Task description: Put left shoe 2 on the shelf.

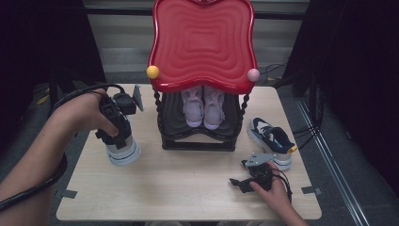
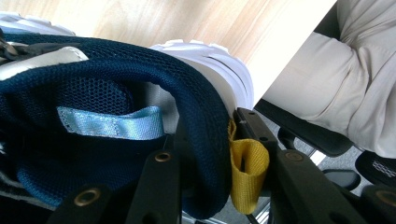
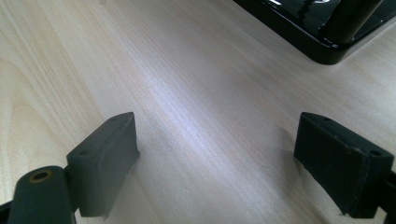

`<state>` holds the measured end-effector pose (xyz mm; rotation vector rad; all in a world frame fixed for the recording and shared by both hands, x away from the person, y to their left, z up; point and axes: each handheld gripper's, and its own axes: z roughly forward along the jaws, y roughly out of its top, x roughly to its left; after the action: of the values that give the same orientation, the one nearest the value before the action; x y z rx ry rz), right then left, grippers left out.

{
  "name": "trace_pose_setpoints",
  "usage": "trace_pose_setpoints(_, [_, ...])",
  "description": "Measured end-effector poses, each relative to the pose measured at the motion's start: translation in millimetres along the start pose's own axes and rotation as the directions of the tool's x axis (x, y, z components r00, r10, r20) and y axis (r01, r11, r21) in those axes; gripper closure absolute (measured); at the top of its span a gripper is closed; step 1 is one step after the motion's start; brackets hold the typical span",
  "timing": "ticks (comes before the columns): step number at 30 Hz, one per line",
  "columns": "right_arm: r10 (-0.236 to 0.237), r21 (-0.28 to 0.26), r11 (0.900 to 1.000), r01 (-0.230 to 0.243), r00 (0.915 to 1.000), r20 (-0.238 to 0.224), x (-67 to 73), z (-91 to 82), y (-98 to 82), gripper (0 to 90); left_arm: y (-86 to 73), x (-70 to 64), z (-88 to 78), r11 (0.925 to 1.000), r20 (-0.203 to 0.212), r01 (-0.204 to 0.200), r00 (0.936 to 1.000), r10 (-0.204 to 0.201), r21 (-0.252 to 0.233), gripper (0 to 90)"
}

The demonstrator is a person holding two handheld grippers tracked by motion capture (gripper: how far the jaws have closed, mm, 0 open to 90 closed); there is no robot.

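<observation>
Navy sneaker lifted by its heel collar at the left of the frame

The left gripper [image 1: 123,141] has its fingers [image 2: 156,186] clamped on the navy sneaker [image 2: 107,140], one inside the padded heel and one outside by the yellow pull tab [image 2: 245,170], likely for carrying it toe-down to the shoe rack [image 1: 197,136]. The right gripper [image 1: 244,181] rests with fingers spread and empty on bare counter [image 1: 188,188], beside the matching sneaker [image 1: 272,140].

Pale wooden table [image 1: 188,188] on grey floor [image 1: 339,155], dark curtains [image 1: 367,70] either side.
</observation>
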<state>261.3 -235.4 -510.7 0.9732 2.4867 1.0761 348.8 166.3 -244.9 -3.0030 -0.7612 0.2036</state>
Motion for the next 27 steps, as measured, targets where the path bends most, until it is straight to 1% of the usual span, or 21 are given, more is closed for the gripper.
trace_pose_setpoints(2, [0.000,0.000,1.000,0.000,1.0000,0.000,0.0,0.0,0.0,12.6,0.8,0.9,-5.2,1.0000,-0.007,-0.004,1.0000,0.004,-0.004,71.1])
trace_pose_setpoints(4, [0.000,0.000,1.000,0.000,1.0000,0.000,0.0,0.0,0.0,12.6,1.2,0.9,-10.1,0.9999,-0.008,0.005,1.0000,-0.005,-0.016,71.1])
trace_pose_setpoints(5, [0.000,0.000,1.000,0.000,1.0000,0.000,0.0,0.0,0.0,12.6,1.9,1.6,-13.1,0.9999,-0.008,-0.005,1.0000,0.005,-0.011,71.1])
trace_pose_setpoints(7, [0.000,0.000,1.000,0.000,1.0000,0.000,0.0,0.0,0.0,12.6,2.5,1.2,-18.0,0.9998,-0.014,-0.001,0.9999,0.000,-0.018,71.1])
trace_pose_setpoints(10, [0.000,0.000,1.000,0.000,1.0000,0.000,0.0,0.0,0.0,12.6,3.3,1.4,-25.5,0.9998,-0.010,-0.002,0.9999,0.002,-0.019,71.1])
trace_pose_setpoints(22, [0.000,-0.002,1.000,0.000,1.0000,0.000,0.0,0.2,-0.1,12.6,8.9,-0.7,-58.9,0.9997,-0.044,-0.004,0.9990,0.003,-0.025,71.1])
trace_pose_setpoints(23, [0.000,-0.002,1.000,0.000,1.0000,0.000,0.0,0.2,-0.1,12.6,9.5,-1.1,-61.2,0.9997,-0.046,-0.012,0.9989,0.011,-0.021,71.2])
trace_pose_setpoints(24, [0.000,-0.002,1.000,0.000,1.0000,0.000,0.0,0.2,-0.1,12.6,9.9,-1.5,-63.3,0.9997,-0.044,-0.009,0.9990,0.008,-0.024,71.1])
trace_pose_setpoints(27, [0.000,-0.002,1.000,0.000,1.0000,0.000,0.0,0.2,-0.1,12.6,11.6,-2.0,-70.3,0.9995,-0.049,-0.018,0.9986,0.017,-0.026,71.1])
